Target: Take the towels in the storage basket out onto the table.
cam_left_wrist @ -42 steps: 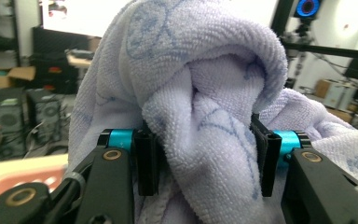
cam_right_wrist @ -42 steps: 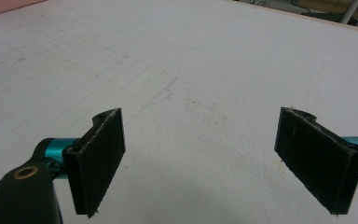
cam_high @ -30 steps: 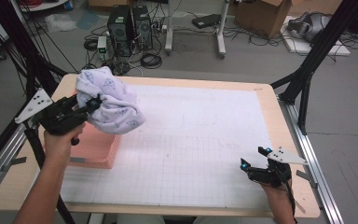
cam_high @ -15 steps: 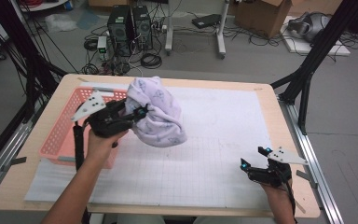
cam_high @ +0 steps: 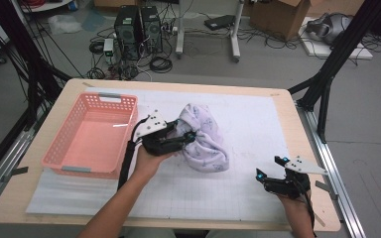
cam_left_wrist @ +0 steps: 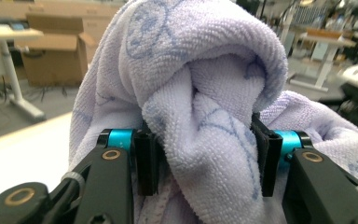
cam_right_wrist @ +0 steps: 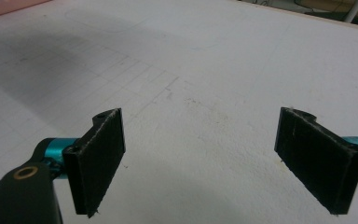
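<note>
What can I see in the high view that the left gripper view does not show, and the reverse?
High view alone: the pink plastic lattice basket left of the towel, and the right gripper, jaws apart over the white gridded mat. Left gripper view alone: its two black pads pressing a bunched fold of terry cloth. Both: the lilac patterned towel clamped by the left gripper.

Lab: computer towers (cam_high: 140,29), floor cables (cam_high: 158,63), cardboard boxes (cam_high: 278,17).
</note>
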Demonstrator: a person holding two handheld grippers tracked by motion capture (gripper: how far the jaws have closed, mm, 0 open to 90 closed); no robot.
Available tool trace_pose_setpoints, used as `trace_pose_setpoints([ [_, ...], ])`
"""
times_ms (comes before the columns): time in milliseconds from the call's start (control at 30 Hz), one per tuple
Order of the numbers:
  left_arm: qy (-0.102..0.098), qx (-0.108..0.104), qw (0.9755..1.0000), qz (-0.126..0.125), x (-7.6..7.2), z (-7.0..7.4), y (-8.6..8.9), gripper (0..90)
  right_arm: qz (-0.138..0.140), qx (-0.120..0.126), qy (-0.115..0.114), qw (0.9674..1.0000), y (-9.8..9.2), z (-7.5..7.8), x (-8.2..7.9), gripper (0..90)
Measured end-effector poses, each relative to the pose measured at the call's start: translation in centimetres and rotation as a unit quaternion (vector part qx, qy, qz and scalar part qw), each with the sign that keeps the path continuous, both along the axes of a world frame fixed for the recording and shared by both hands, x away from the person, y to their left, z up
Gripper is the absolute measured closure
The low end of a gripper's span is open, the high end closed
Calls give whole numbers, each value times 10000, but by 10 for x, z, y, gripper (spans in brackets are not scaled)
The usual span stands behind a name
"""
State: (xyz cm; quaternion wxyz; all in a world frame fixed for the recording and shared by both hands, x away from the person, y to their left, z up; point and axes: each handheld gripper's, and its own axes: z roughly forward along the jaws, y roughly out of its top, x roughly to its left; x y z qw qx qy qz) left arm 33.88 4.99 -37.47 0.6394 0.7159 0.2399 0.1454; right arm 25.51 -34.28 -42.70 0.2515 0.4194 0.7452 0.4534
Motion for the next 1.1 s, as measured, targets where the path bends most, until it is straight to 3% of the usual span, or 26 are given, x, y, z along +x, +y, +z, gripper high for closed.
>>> trace_pose_setpoints([
  [67, 147, 83, 9998, -46, 4, -14, -13, 546, 17, -22, 20, 10000, 0, -1, 0, 148],
  [233, 353, 292, 9989, -118, 10, -31, -27, 542, 7, -16, 32, 10000, 0, -2, 1, 148],
  [367, 540, 339, 9980, 26, 16, -42, -35, 539, -8, -10, 41, 10000, -1, -3, 2, 148],
  [433, 689, 509, 9963, 102, 20, -50, -37, 534, -11, -8, 82, 10000, -1, -3, 2, 148],
  [500, 787, 681, 9944, 188, 22, -54, -38, 511, -2, -29, 74, 10000, 0, -3, 3, 148],
  [567, 895, 664, 9936, 191, 22, -54, -37, 408, 15, -24, 89, 10000, 0, -4, 3, 148],
  [667, 905, 606, 9937, 273, 19, -46, -31, 340, 31, -37, 83, 10000, 0, -4, 3, 148],
  [700, 866, 569, 9939, 378, 17, -42, -27, 244, 29, -41, 83, 10000, 0, -4, 3, 148],
  [767, 721, 326, 9957, 492, 11, -37, -16, 238, 33, -41, 70, 10000, 1, -4, 3, 148],
  [900, 557, 346, 9955, 679, 0, -28, 11, 238, 32, -37, 78, 10000, 3, -3, 3, 148],
  [1000, 623, 332, 9944, 784, -10, -31, 29, 214, 36, -37, 56, 10000, 3, -4, 5, 148],
  [1100, 514, 243, 9957, 735, -23, -37, 42, 199, 41, -14, 66, 10000, 5, -3, 6, 148],
])
